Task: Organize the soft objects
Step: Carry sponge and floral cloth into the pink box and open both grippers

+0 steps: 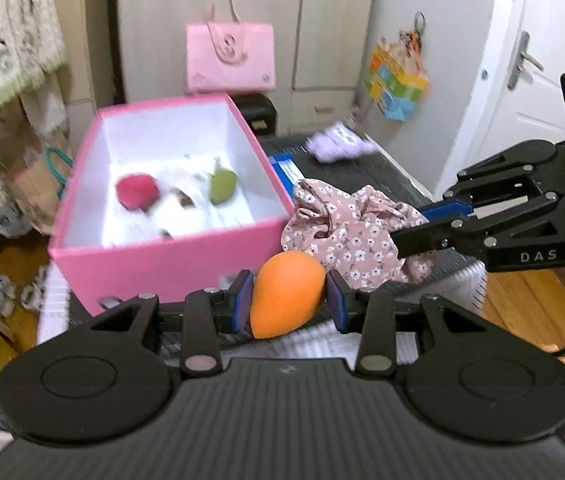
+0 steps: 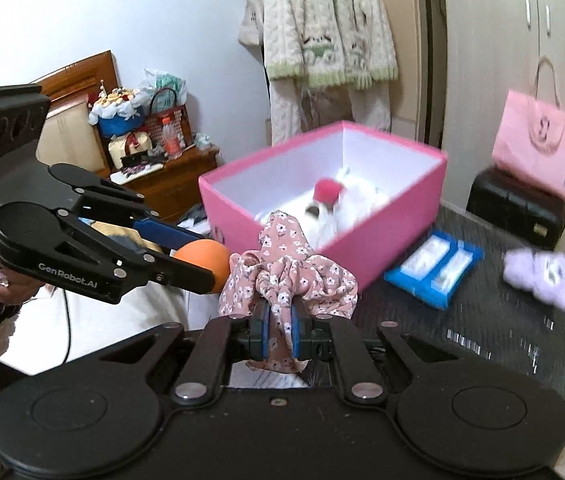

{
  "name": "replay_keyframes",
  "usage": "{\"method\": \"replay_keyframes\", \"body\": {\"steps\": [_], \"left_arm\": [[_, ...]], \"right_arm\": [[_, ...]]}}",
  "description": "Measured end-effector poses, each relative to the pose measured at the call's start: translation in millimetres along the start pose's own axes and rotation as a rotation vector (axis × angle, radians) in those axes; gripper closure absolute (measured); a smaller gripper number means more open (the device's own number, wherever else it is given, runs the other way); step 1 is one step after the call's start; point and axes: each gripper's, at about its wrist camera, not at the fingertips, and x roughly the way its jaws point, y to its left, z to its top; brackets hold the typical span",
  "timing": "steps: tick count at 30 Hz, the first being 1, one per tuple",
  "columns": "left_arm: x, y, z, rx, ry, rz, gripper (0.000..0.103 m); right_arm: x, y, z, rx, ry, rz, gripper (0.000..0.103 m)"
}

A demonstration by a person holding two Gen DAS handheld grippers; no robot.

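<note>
Beside the pink box [image 1: 170, 258], you hold a soft thing in each gripper.

Your left gripper [image 1: 288, 300] has its jaws closed on the orange sponge [image 1: 286, 294], just in front of the box's near wall. Your right gripper [image 2: 280, 330] pinches the floral scrunchie [image 2: 288, 280] tight above the dark bench [image 2: 482, 320]. In the box lie a red ball [image 1: 137, 192] and a green sponge [image 1: 221, 186]; a purple plush [image 2: 538, 276] sits on the bench.

A lived-in home bedroom. Behind the pink box [image 2: 322, 204] hang knitted cardigans [image 2: 326, 24]; left of it stands a wooden headboard [image 2: 82, 72] and a cluttered nightstand [image 2: 174, 180]; right of it, wardrobe doors [image 2: 522, 40] with a pink handbag [image 2: 538, 144]. A room door [image 1: 542, 60] stands farther right.
</note>
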Motion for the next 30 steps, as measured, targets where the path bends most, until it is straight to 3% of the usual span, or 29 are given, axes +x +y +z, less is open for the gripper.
{"method": "replay_keyframes", "body": {"steps": [5,12,24,30], "left_arm": [[5,27,20,-0.040,-0.058,0.027,0.064],[31,61,46,-0.065,-0.104,0.079,0.064],[104,120,63,-0.146,0.010,0.134,0.064],[111,119,56,-0.098,0.027,0.171,0.064]], "right_arm": [[18,-3,29,-0.009,-0.047,0.031,0.089],[59,-17,70,-0.036,-0.054,0.008,0.088],[149,-58,105,0.009,0.023,-0.025,0.088],[168,-60,98,-0.004,0.066,-0.032,0.083]]}}
